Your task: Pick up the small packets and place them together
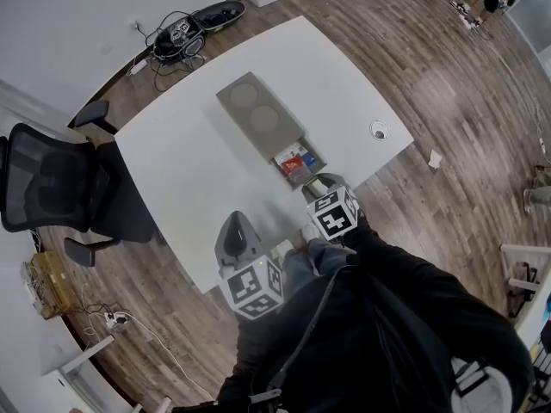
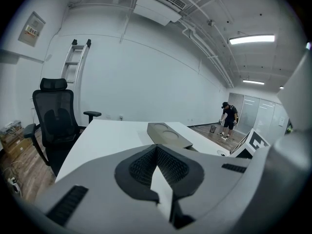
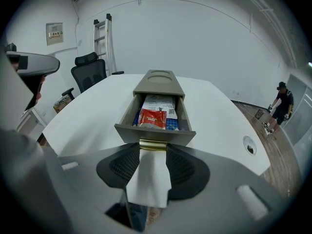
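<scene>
A grey drawer box lies on the white table with its drawer pulled out. In the drawer lie small packets: a red one on top, a white printed one behind it and a blue one at its right. My right gripper is at the drawer's front, its jaws closed on the ends of the brass handle. In the head view it sits just before the drawer. My left gripper hovers over the table's near edge, shut and empty, left of the box.
A black office chair stands left of the table. A round cable grommet sits near the table's right corner. Cables lie on the floor by the far wall. A person bends down far off to the right. A ladder leans on the wall.
</scene>
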The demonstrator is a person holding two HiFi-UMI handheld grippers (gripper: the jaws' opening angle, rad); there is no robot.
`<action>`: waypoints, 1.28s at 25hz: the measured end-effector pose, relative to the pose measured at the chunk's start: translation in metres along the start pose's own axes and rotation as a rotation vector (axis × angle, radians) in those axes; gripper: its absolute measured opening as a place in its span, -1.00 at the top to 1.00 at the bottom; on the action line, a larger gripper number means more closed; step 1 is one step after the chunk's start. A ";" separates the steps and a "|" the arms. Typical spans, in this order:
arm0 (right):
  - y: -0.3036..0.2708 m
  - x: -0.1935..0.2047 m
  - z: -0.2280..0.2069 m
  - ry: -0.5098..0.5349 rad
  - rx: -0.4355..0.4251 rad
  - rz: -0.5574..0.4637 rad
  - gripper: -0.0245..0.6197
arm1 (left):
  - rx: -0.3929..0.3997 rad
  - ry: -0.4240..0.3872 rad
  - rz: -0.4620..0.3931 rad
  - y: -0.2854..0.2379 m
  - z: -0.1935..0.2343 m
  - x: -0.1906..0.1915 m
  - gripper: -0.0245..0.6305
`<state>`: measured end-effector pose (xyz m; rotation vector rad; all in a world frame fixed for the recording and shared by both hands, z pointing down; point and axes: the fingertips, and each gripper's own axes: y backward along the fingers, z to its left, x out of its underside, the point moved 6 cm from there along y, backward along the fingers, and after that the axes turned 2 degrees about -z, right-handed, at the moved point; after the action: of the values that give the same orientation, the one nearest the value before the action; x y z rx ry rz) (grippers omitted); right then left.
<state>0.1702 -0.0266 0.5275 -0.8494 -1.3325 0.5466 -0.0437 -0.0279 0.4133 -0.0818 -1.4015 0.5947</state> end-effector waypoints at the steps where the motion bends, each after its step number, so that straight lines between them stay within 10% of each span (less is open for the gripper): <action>1: 0.002 0.003 0.000 -0.001 0.001 0.002 0.41 | 0.003 0.000 0.001 0.000 -0.001 0.001 0.93; 32: 0.057 0.076 0.003 -0.006 -0.018 0.090 0.41 | 0.092 0.010 0.020 -0.013 -0.017 0.003 0.93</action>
<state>0.1883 0.0671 0.5289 -0.9267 -1.3105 0.6085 -0.0230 -0.0327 0.4179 -0.0252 -1.3630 0.6733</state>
